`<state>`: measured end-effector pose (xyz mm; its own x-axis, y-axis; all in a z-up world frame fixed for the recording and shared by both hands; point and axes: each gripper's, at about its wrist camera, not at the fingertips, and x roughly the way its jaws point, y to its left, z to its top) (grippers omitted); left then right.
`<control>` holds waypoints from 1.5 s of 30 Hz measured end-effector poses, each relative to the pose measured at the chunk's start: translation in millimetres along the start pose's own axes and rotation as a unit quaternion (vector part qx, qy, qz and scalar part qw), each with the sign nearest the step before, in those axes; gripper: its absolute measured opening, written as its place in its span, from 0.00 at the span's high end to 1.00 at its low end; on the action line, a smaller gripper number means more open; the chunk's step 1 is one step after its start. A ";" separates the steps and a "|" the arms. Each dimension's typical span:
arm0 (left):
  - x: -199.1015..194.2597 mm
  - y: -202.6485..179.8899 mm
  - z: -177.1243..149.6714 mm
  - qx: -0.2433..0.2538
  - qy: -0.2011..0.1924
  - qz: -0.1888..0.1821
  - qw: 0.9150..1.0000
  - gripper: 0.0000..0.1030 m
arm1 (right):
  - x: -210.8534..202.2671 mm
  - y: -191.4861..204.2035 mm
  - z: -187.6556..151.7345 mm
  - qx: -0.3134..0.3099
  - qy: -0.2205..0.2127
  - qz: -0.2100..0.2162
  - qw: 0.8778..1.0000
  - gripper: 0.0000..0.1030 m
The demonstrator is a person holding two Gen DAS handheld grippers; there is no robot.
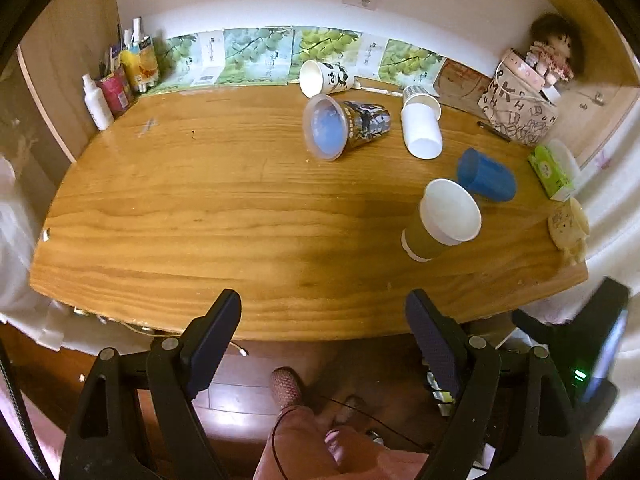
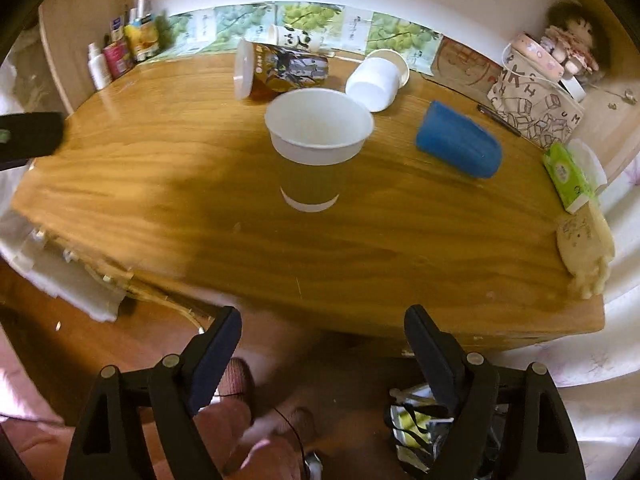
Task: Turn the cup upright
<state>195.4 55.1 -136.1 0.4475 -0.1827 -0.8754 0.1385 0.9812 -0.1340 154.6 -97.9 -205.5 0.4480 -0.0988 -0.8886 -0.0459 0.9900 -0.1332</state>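
A brown paper cup with a white rim [image 1: 440, 220] [image 2: 318, 148] stands upright on the wooden table [image 1: 200, 220] [image 2: 360, 248]. A blue plastic cup [image 1: 486, 174] [image 2: 458, 144] lies on its side just behind it. A printed cup with a clear lid [image 1: 344, 126] [image 2: 276, 68], a white cup [image 1: 420, 130] [image 2: 374, 80] and a panda cup [image 1: 326, 77] [image 2: 294, 36] also lie on their sides farther back. My left gripper [image 1: 322, 320] and right gripper [image 2: 322, 332] are both open and empty, held off the table's front edge.
Bottles and cans [image 1: 116, 76] stand at the back left corner. A patterned bag with a doll [image 1: 520, 108] sits at the back right. A green tissue pack [image 1: 552, 172] and a beige toy [image 1: 570, 226] lie along the right edge. My knees and the floor are below the front edge.
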 end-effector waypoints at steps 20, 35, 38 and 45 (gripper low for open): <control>-105.4 -79.9 -37.8 -0.018 -0.110 0.042 0.993 0.16 | -173.1 -84.3 -34.1 0.043 -0.128 0.039 0.990 0.00; -170.6 -107.4 -70.4 0.026 -0.260 0.079 0.962 0.00 | -216.4 -104.3 -59.2 0.123 -0.222 0.053 0.966 0.00; -173.3 -108.5 -73.2 0.022 -0.271 0.094 0.958 0.00 | -229.6 -106.0 -64.1 0.126 -0.255 0.034 0.958 0.00; -182.7 -110.5 -84.3 0.016 -0.296 0.110 0.949 0.00 | -238.4 -100.2 -67.6 0.106 -0.285 0.021 0.952 0.00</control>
<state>23.8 -14.8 -0.5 0.8853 0.0140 -0.4648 0.0068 0.9991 0.0430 -7.9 -180.3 -9.9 0.8645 -0.0474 -0.5003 0.0792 0.9960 0.0425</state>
